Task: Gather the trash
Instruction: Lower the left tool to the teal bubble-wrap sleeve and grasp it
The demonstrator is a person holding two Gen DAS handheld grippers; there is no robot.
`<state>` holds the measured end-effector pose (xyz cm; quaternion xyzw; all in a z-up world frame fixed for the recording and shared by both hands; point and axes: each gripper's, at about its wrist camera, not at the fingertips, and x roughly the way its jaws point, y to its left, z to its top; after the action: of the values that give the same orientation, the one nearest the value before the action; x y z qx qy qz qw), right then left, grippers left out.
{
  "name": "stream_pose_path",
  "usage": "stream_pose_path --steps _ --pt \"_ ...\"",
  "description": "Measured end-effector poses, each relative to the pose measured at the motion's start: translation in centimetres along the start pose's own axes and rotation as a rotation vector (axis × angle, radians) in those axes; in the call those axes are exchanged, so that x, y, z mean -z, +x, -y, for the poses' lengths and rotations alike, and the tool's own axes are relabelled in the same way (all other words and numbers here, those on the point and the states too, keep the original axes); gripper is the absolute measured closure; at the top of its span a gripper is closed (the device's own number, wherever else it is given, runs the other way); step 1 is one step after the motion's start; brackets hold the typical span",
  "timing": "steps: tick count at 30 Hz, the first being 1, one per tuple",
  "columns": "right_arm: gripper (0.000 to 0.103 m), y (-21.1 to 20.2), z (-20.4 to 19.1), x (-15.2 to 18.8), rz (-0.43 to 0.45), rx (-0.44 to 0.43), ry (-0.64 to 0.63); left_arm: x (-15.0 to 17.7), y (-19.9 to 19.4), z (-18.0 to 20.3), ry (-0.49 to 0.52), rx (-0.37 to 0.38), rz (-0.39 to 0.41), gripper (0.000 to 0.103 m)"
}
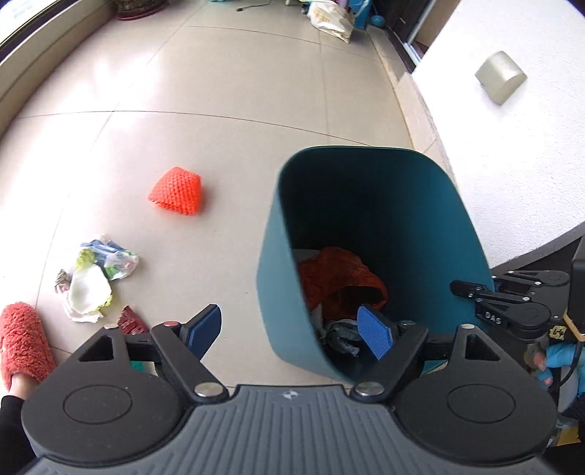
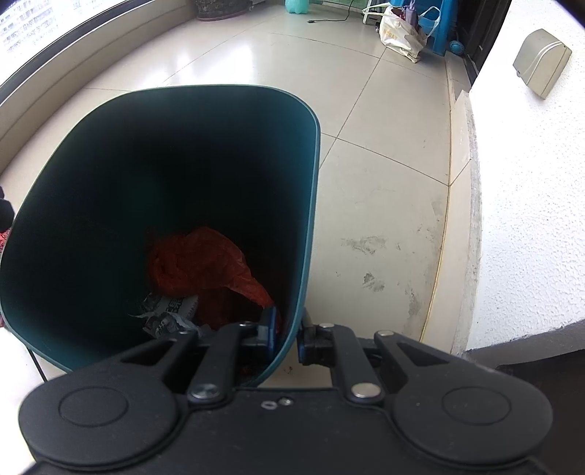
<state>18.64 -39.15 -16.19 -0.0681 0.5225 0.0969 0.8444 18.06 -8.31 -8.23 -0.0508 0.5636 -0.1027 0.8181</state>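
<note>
A teal trash bin (image 1: 278, 274) stands tilted on the tiled floor. Inside it lie an orange plastic bag (image 1: 336, 277) and crumpled paper (image 2: 168, 310). My right gripper (image 2: 287, 338) is shut on the near wall of the bin (image 2: 309, 219), one finger inside and one outside. My left gripper (image 1: 290, 330) is open and holds nothing; its right pad hangs over the bin's mouth and its left pad over the floor. On the floor to the left lie an orange foam net (image 1: 177, 192), a heap of crumpled wrappers (image 1: 98, 270) and a small red wrapper (image 1: 129, 321).
A person's foot in a fuzzy red slipper (image 1: 22, 339) stands at the lower left. A white wall (image 1: 512, 164) with a beige box (image 1: 501, 76) runs along the right. Bags (image 2: 400, 34) sit at the far end, and a window ledge (image 1: 44, 54) lines the left.
</note>
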Motion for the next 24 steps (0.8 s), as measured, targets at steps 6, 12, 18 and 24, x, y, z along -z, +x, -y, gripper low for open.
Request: stream_pose_path --steps 6,12,18,24 --pt "0.094 -0.2 0.0 -0.1 0.006 0.010 0.017 2.1 3.3 -8.5 -0.216 -0.149 -0.060 0.022" --pt "0.097 -0.7 0.5 -0.7 0.027 0.018 0.071 4.5 9.3 -17.4 -0.409 -0.284 -0.170 0.022" --pt "0.099 -0.4 -0.2 -1.0 0.031 0.059 0.050 7.5 15.2 -22.5 -0.484 -0.342 -0.258 0.022" --pt "0.099 -0.5 -0.1 -1.0 0.028 0.048 0.052 9.4 20.1 -24.4 -0.458 -0.375 -0.344 0.022"
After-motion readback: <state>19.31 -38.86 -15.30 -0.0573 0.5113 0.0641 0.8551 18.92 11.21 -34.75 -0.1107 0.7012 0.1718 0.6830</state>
